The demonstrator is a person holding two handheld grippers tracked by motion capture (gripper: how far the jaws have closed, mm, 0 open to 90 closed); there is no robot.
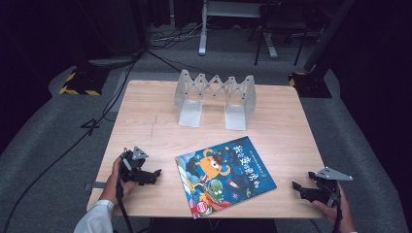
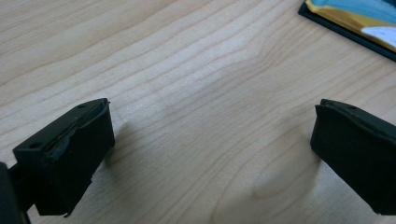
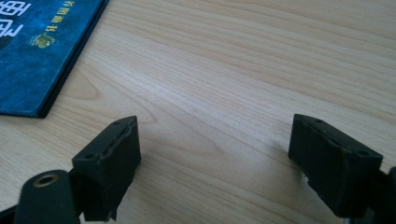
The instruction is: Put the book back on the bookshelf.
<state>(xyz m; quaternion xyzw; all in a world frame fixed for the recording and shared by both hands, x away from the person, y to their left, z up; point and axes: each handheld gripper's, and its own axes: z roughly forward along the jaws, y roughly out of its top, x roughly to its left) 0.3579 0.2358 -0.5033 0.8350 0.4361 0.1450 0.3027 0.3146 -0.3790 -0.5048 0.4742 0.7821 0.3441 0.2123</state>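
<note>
Left gripper: held low in the left hand, jaws spread wide, nothing gripped between them.
Right gripper: held low in the right hand, jaws spread wide, nothing gripped.
Forearms: brought in from the near edge, well apart.

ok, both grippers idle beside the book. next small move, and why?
Probably bring the right gripper in toward the book's near right edge. Both grippers rest on the table with jaws wide apart and nothing between them; the book lies flat between the two, and the bookstand behind it stands empty. The left gripper could steady the other edge.
</note>
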